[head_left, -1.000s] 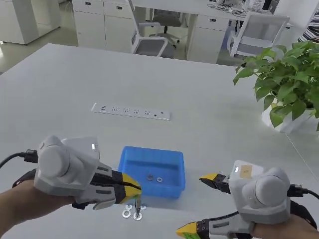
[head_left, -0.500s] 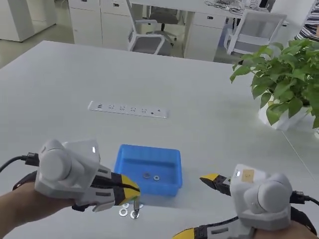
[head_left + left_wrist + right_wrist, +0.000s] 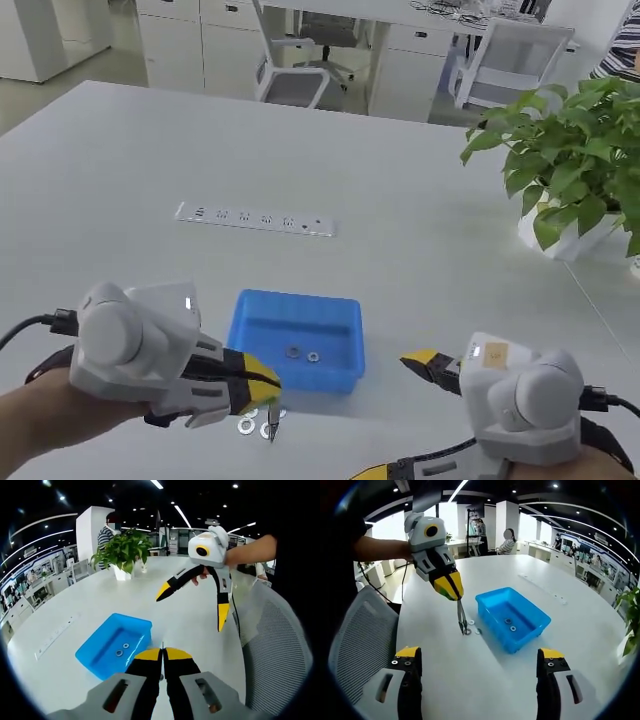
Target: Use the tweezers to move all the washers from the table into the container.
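Now: left gripper (image 3: 448,587) jaws clamped together on tweezers (image 3: 461,614), tips down among loose washers (image 3: 473,627) on table (image 3: 400,200), just beside blue container (image 3: 296,304). Two binned washers (image 3: 302,354) lie inside. Right gripper (image 3: 191,611) jaws spread wide, holding nothing, hovering apart.

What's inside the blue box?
Two washers lie side by side on the floor of the blue container, near its middle. Nothing else shows inside. In the head view the near wall hides a thin strip of floor just behind it.
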